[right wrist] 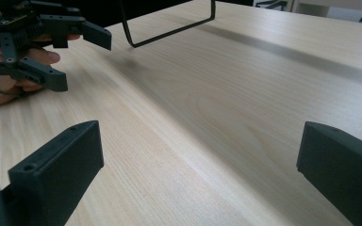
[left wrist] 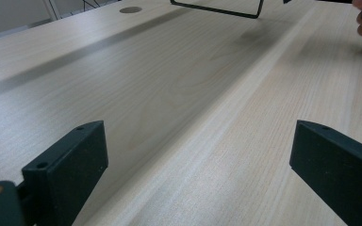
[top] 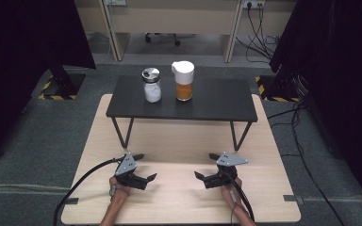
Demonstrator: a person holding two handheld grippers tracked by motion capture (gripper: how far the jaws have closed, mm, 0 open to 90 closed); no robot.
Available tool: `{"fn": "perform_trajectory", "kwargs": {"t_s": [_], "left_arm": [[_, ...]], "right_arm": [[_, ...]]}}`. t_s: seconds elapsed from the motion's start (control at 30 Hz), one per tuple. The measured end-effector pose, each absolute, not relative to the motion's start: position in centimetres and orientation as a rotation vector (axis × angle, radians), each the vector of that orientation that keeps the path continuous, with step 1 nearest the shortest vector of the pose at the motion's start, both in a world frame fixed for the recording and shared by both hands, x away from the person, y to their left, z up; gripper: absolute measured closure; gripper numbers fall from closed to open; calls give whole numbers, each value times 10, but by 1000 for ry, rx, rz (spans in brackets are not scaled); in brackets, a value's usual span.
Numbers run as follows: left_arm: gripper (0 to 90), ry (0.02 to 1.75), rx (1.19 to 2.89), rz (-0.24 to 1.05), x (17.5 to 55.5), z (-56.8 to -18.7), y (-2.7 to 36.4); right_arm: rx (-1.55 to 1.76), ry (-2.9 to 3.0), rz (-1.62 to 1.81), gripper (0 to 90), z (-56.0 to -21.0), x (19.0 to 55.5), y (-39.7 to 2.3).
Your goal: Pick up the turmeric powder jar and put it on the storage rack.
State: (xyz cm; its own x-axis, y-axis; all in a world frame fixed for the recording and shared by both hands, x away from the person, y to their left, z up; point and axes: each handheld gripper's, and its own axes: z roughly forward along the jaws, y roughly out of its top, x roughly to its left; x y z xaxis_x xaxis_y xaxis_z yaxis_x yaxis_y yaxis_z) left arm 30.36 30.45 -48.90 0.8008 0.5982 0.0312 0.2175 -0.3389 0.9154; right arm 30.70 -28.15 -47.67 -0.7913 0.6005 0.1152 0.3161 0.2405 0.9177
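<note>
Left gripper (top: 143, 167): yours, jaws spread wide, nothing between them — low over the near counter edge, pointing inward.
Right gripper (top: 207, 165): same, wide apart and empty, facing the left one; well apart from it.
Counter (top: 179, 141): light wood, bare between your grippers.
Black shelf (top: 217, 101): stands on wire legs at the far half of the counter.
White-filled jar (top: 152, 85): upright on the shelf, metal lid.
Orange-filled jar (top: 184, 80): just beside it — white lid, upright.
</note>
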Motion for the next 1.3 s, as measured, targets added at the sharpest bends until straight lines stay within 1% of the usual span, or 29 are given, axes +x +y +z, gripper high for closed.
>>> {"fn": "perform_trajectory", "kwargs": {"t_s": [0.3,0.6,1.3], "left_arm": [[40,615,1915,443,304,-489,305],[40,616,1916,443,304,-489,304],[40,617,1916,440,304,-489,305]], "right_arm": [[837,2205,1641,7,-498,303,-285],[848,2213,1630,8,-498,305,-284],[820,2193,1592,7,-498,297,-279]]}}
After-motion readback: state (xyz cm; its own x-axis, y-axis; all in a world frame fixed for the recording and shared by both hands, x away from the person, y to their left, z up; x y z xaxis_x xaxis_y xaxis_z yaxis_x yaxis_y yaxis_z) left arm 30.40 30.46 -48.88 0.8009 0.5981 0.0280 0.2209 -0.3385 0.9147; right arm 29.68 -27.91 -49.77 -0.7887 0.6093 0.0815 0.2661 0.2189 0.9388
